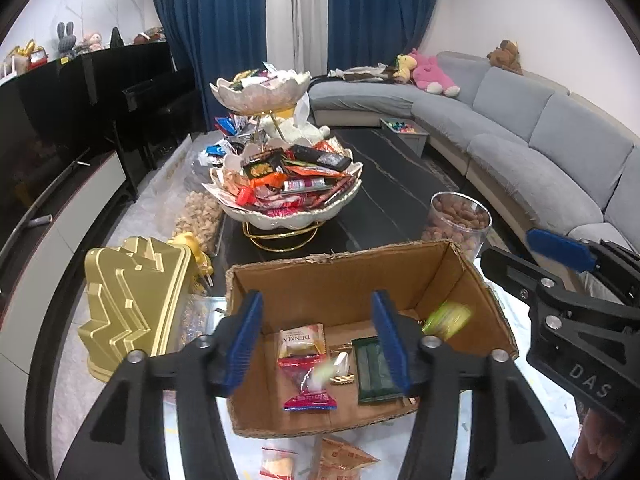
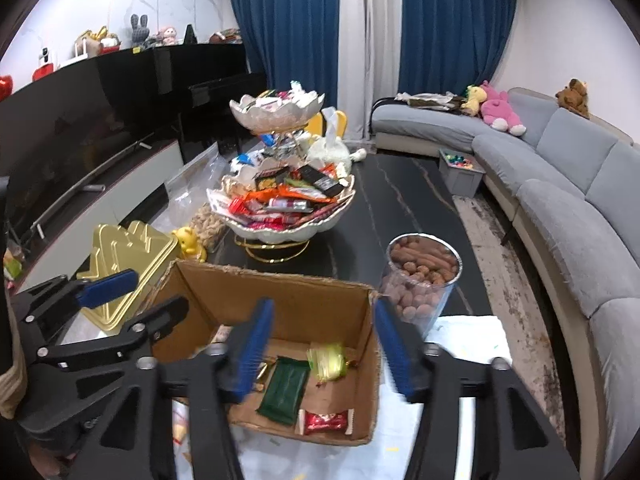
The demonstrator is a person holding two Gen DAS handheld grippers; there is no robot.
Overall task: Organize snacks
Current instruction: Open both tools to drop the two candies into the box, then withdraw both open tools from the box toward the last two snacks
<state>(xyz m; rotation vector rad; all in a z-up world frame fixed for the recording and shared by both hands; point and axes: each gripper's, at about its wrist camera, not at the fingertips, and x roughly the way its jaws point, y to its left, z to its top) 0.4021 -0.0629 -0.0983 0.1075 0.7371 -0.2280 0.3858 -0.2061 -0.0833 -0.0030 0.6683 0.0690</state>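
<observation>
An open cardboard box (image 1: 340, 276) (image 2: 280, 292) sits at the near end of the table. It holds a dark green packet (image 1: 370, 372) (image 2: 284, 390), a red packet (image 1: 306, 384) (image 2: 326, 420), a white-orange packet (image 1: 302, 340) and gold sweets. A blurred yellow-green packet (image 1: 446, 318) (image 2: 326, 362) is in the air over the box. My left gripper (image 1: 318, 344) is open and empty above the box. My right gripper (image 2: 324, 350) is open and empty above the box; it also shows in the left wrist view (image 1: 560, 258).
A two-tier white shell stand (image 1: 292, 184) (image 2: 280, 196) heaped with snacks stands behind the box. A clear jar of nuts (image 1: 460, 224) (image 2: 420, 280) is at the right, a gold tin (image 1: 136, 304) (image 2: 128, 268) at the left. Loose packets (image 1: 344, 460) lie in front. A grey sofa (image 1: 520, 128) curves along the right.
</observation>
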